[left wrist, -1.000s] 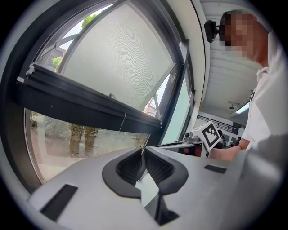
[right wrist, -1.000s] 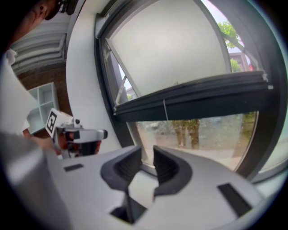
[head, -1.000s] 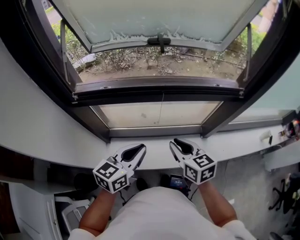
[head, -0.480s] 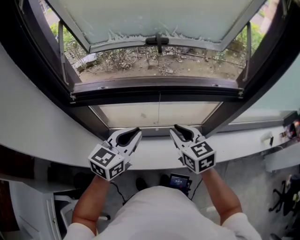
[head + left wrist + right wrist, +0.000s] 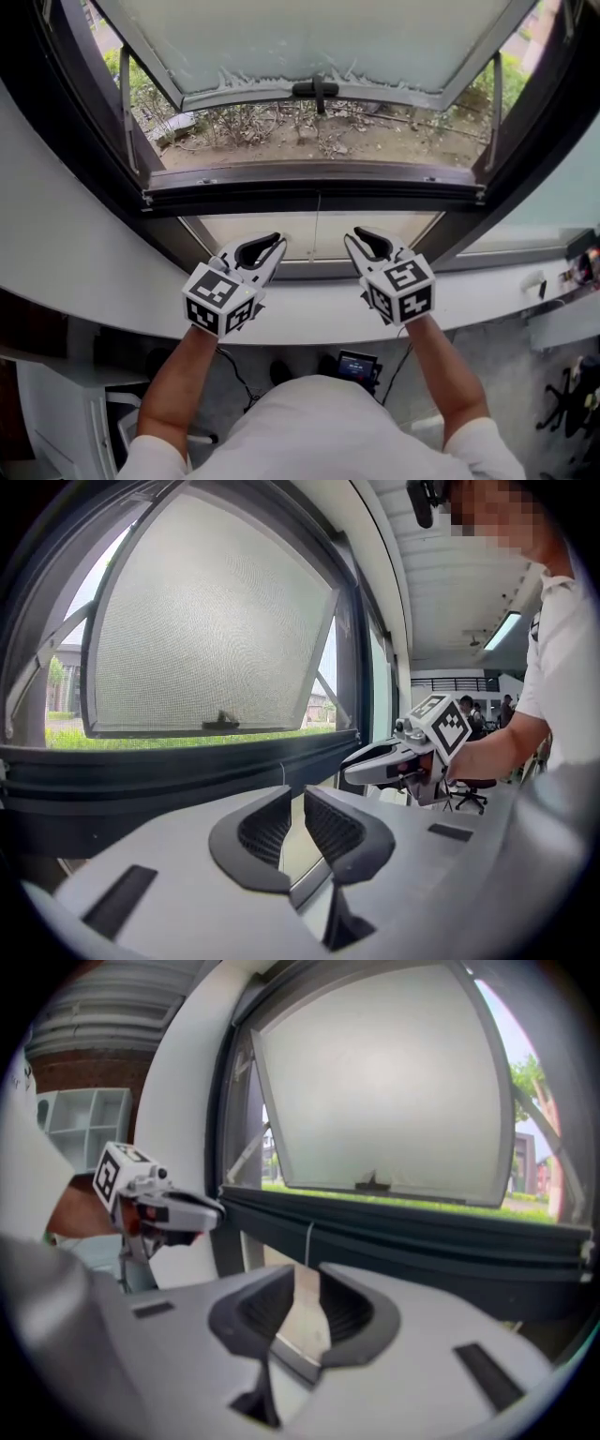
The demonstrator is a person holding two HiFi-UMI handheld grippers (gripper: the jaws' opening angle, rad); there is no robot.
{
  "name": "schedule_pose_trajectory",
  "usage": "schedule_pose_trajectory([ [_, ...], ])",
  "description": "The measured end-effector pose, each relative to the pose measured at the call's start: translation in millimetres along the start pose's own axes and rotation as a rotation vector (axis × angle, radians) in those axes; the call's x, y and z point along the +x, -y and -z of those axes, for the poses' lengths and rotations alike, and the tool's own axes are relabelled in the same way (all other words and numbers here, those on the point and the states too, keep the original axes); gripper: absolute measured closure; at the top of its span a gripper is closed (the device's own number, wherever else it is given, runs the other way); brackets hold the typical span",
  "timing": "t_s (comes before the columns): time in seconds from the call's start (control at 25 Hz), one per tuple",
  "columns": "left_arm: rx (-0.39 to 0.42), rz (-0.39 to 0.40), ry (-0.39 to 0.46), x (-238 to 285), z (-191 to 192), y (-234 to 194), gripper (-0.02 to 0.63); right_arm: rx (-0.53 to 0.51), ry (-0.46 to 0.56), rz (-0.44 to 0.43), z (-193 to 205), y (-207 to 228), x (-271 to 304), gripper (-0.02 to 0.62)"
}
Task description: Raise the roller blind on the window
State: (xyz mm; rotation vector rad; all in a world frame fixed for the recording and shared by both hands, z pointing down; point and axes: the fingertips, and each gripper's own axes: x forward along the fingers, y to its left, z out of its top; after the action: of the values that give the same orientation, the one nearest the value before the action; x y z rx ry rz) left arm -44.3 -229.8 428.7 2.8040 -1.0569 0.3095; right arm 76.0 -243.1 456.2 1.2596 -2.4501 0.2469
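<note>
A pale beige blind panel (image 5: 281, 230) fills the lower window pane under a dark crossbar (image 5: 309, 192). A thin cord (image 5: 317, 220) hangs down its middle; it also shows as cord (image 5: 281, 772) and cord (image 5: 308, 1239). My left gripper (image 5: 277, 243) hovers just left of the cord at the pane's lower edge. Its jaws are opening, a narrow gap with nothing between them (image 5: 298, 803). My right gripper (image 5: 356, 236) sits just right of the cord, open and empty (image 5: 307, 1283). Neither touches the cord.
Above the crossbar an awning window (image 5: 309, 47) with frosted glass is swung outward, its handle (image 5: 317, 89) in the middle. A white sill (image 5: 487, 291) runs below the pane. Dark frame posts (image 5: 84, 112) flank the opening. Outside are bare ground and shrubs (image 5: 309, 127).
Both grippers have risen from the white sill towards the lower pane and now flank the cord. The left jaws have parted slightly.
</note>
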Motion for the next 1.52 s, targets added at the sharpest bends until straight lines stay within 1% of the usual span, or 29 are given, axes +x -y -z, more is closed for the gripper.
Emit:
schedule_pose_trajectory([
  [0.12,0.053,-0.007,-0.024,6.7,-3.0,-5.8,0.541,-0.058,-0.014,0.022,-5.2,6.9,4.9,0.522],
  [0.2,0.112,-0.015,-0.047,11.9,-5.6,-10.8,0.518,-0.122,-0.026,0.040,-9.4,11.6,9.3,0.520],
  [0.44,0.295,-0.037,-0.123,27.5,-8.6,-22.0,0.466,-0.389,-0.063,0.110,-23.3,21.4,21.9,0.515],
  [0.64,0.399,-0.044,-0.178,40.1,-5.4,-30.6,0.459,-0.626,-0.117,0.173,-27.9,30.5,32.4,0.514],
  [0.8,0.478,-0.050,-0.228,50.7,-1.2,-35.6,0.449,-0.782,-0.154,0.216,-34.4,38.4,40.1,0.512],
  [0.88,0.513,-0.052,-0.251,55.4,0.0,-37.3,0.440,-0.835,-0.171,0.224,-36.1,39.5,44.2,0.512],
  [1.0,0.578,-0.065,-0.288,61.9,2.3,-41.0,0.428,-0.882,-0.191,0.232,-36.6,40.8,48.9,0.506],
  [1.12,0.659,-0.089,-0.327,66.5,2.8,-46.1,0.419,-0.941,-0.217,0.241,-33.5,41.5,54.7,0.500],
  [1.24,0.745,-0.108,-0.386,72.4,6.9,-51.1,0.419,-1.013,-0.246,0.250,-29.1,42.4,59.0,0.495],
  [1.32,0.796,-0.115,-0.421,75.5,10.5,-53.7,0.419,-1.043,-0.258,0.254,-28.2,41.6,60.1,0.495],
  [1.4,0.826,-0.120,-0.436,77.2,11.4,-54.9,0.419,-1.072,-0.269,0.261,-27.7,40.6,60.8,0.497],
  [1.52,0.828,-0.119,-0.435,77.6,11.1,-54.9,0.420,-1.124,-0.297,0.270,-26.6,38.8,62.6,0.497],
])
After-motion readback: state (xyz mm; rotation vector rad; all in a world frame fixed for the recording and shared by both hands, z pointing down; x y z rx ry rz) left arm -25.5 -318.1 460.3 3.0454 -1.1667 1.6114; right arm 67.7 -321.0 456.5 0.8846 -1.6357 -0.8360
